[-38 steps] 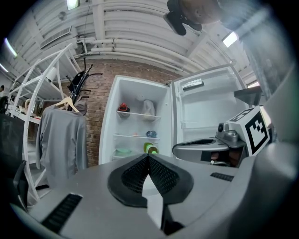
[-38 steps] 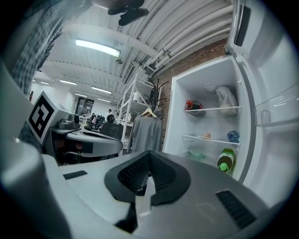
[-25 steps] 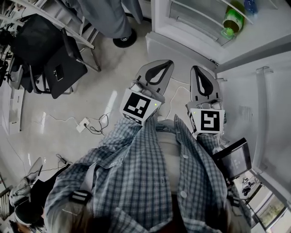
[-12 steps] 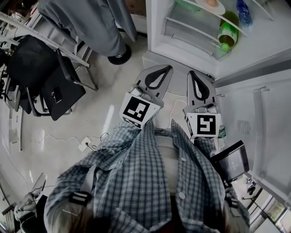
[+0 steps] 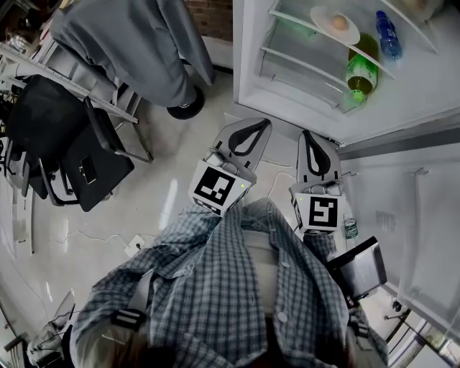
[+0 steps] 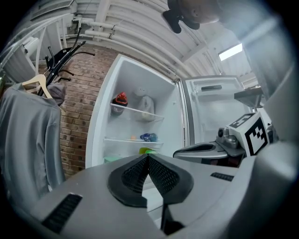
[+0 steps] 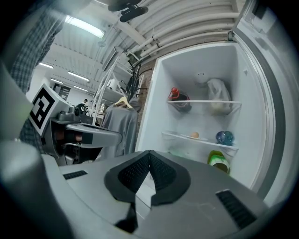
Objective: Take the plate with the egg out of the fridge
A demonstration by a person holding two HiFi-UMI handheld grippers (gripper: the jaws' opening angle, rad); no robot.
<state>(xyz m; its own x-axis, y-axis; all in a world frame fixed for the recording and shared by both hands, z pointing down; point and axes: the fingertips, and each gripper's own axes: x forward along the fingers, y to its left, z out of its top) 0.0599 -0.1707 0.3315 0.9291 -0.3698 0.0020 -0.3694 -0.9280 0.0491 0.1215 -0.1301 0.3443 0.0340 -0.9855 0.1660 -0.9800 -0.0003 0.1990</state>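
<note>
L tool & R tool side by side, both pinched tight, nothing in them. Ahead, well apart: plate w/ egg on open fridge shelf, nearer R tool.

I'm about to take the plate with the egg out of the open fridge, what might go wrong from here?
The egg sits loose on the plate; a tilt while pulling it out could roll it off. The blue bottle lies beside it on the same shelf and may get knocked. Both the left gripper and right gripper are shut, so they would push the plate, not grasp it.
</note>
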